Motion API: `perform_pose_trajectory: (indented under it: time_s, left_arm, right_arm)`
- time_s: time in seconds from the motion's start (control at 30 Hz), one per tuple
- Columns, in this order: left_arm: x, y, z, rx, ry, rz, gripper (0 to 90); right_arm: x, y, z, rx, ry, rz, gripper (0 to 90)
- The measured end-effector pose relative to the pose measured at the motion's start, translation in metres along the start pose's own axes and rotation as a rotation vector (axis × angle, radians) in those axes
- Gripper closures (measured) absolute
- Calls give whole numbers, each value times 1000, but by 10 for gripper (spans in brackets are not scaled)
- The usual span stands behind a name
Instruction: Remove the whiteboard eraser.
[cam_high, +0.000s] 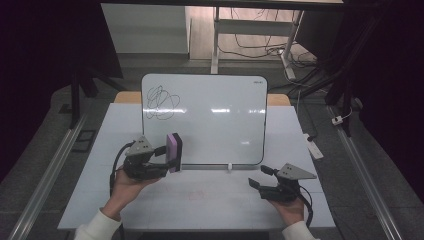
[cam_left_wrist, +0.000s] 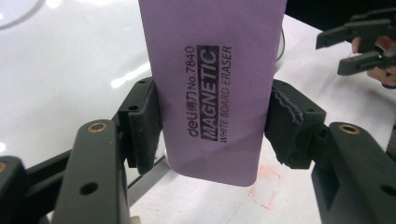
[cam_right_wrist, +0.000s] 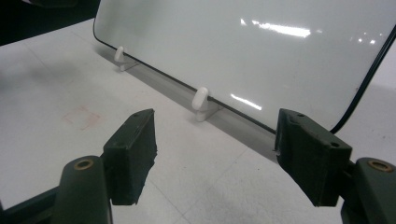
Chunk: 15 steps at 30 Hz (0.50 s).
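Presently: eraser gripped beside the whiteboard.
Clamped upright between the left gripper (cam_left_wrist: 212, 128) jaws is a purple eraser (cam_left_wrist: 212, 88) (printed "MAGNETIC WHITE BOARD ERASER"), pads pressing both its edges. Beyond those jaws stands the whiteboard (cam_high: 210, 117), bearing a black scribble (cam_high: 161, 103). The right gripper (cam_right_wrist: 215, 156) jaws stand apart, grasping nothing, over the counter (cam_right_wrist: 56, 93).

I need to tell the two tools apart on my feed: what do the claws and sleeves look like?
Both are black two-jaw tools with dark padded jaw faces and brass-coloured pivot rivets. The left claw and right claw each carry a grey three-cornered plate and trail a black cable. The person wears white sleeves.
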<state>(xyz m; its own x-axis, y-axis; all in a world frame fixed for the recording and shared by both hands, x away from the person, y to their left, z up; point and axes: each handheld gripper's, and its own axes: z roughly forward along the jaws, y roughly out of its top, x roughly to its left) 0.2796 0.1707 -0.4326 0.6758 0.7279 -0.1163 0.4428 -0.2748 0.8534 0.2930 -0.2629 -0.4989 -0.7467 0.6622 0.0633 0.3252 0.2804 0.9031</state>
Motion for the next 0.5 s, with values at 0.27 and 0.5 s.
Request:
perform_pose_trajectory:
  time_s: [0.27, 0.5]
  left_arm:
    - [11, 3, -11, -24, 56, -31, 399]
    - [20, 2, -14, -32, 80, -60, 398]
  right_arm:
    - [0, 0, -1, 1, -10, -5, 289]
    - [0, -1, 1, 11, -5, -8, 290]
